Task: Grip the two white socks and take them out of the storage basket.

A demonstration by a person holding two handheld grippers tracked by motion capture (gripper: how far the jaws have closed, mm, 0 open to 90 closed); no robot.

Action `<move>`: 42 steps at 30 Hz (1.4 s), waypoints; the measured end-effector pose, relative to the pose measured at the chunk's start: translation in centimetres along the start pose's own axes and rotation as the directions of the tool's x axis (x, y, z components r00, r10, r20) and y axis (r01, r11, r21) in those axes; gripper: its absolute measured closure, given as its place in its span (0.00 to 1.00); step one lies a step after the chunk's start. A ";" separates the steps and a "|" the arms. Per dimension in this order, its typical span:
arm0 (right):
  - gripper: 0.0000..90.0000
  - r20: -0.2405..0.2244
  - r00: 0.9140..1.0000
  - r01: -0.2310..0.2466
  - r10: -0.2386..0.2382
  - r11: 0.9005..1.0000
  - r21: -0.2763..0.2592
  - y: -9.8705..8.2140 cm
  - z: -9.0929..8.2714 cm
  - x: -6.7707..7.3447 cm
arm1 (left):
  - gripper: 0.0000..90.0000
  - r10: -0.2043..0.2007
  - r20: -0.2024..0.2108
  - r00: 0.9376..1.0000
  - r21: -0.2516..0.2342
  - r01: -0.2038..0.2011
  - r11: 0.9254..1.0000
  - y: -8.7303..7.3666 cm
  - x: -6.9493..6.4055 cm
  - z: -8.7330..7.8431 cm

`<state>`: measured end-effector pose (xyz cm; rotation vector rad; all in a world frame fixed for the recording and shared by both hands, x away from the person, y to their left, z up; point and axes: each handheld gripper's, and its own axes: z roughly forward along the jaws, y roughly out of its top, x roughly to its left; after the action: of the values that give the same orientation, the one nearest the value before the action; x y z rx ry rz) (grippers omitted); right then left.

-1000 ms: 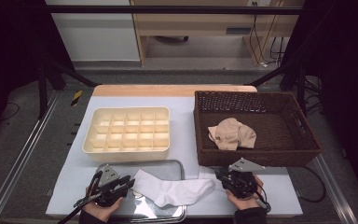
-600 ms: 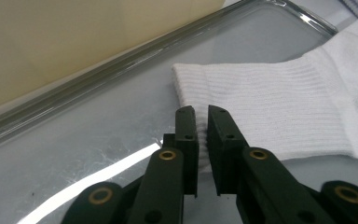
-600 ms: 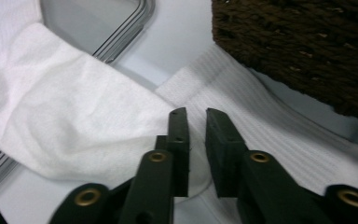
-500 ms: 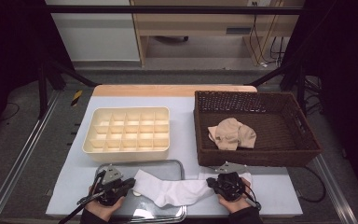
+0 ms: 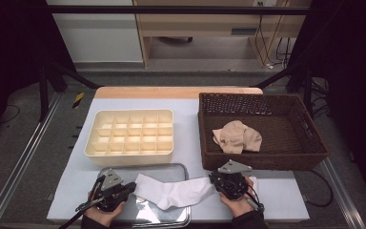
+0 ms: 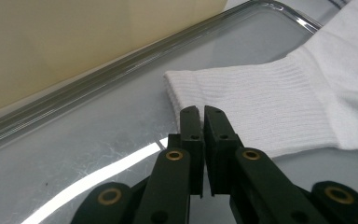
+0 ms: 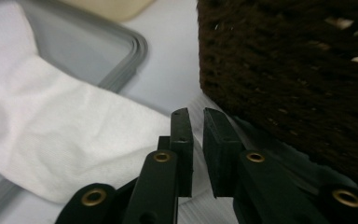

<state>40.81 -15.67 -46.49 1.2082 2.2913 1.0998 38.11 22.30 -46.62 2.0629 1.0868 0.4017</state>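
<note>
1. Left gripper (image 5: 124,190), near-left table edge: jaws clenched, only a thin slit between the pads in the left gripper view (image 6: 204,122), nothing visibly pinched in that slit
2. White ribbed-cuff cotton sock (image 5: 176,192) lies flat right in front of those tips; cuff edge (image 6: 242,93) sits just past and under them. Can't tell if any cloth is caught at the very tip
3. Sock's cuff half rests on the shallow shiny metal tray (image 5: 145,215); its toe half runs off the tray's right rim onto the pale grey table mat (image 5: 276,200)
4. Cream plastic divided organiser box (image 5: 131,138) stands just behind the tray, well clear of both grippers
5. Right gripper (image 5: 218,181) is at the sock's right end; its jaws have just been opening slightly. Right gripper view (image 7: 195,122) shows a narrow gap with no cloth in it, so the sock is released on this side; sock edge (image 7: 74,140) lies just left of the left pad
6. Dark brown woven wicker basket (image 5: 267,160) is just beside the right gripper; a beige crumpled sock (image 5: 237,136) lies inside it
</note>
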 end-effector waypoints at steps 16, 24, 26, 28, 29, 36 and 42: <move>0.75 0.073 0.995 -0.070 0.066 0.996 0.059 -2.0 -0.4 -1.4 | 0.95 -0.008 -0.017 1.000 -0.008 0.008 1.000 0.1 0.8 0.5; 0.99 0.073 0.991 -0.121 0.114 0.989 0.089 -1.7 -0.6 -2.0 | 0.94 -0.008 -0.017 1.000 -0.008 0.008 1.000 0.1 0.8 0.5; 1.00 0.079 0.991 -0.120 0.112 0.988 0.097 -1.6 -0.8 -2.1 | 0.94 -0.009 -0.015 1.000 -0.007 0.009 1.000 0.1 0.8 0.5; 1.00 0.097 0.990 -0.114 0.107 0.990 0.076 -1.4 -1.6 -2.2 | 0.94 -0.009 -0.015 1.000 -0.008 0.009 1.000 0.1 0.9 0.5; 1.00 0.102 0.988 -0.120 0.114 0.991 0.061 -1.3 -1.9 -2.3 | 0.94 -0.008 -0.015 1.000 -0.007 0.008 1.000 0.1 0.9 0.5; 1.00 0.058 0.990 -0.124 0.130 0.987 -0.106 -0.5 -5.3 -2.6 | 0.95 -0.008 -0.013 1.000 -0.004 0.008 1.000 0.1 0.9 0.6; 1.00 0.029 0.995 -0.094 0.100 0.980 -0.174 0.3 -6.7 -1.9 | 0.95 -0.008 -0.012 1.000 -0.003 0.008 1.000 0.1 0.9 0.5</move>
<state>38.17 -20.36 -42.01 1.2714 2.0800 1.2704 39.03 22.78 -46.95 2.0548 1.1007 0.4120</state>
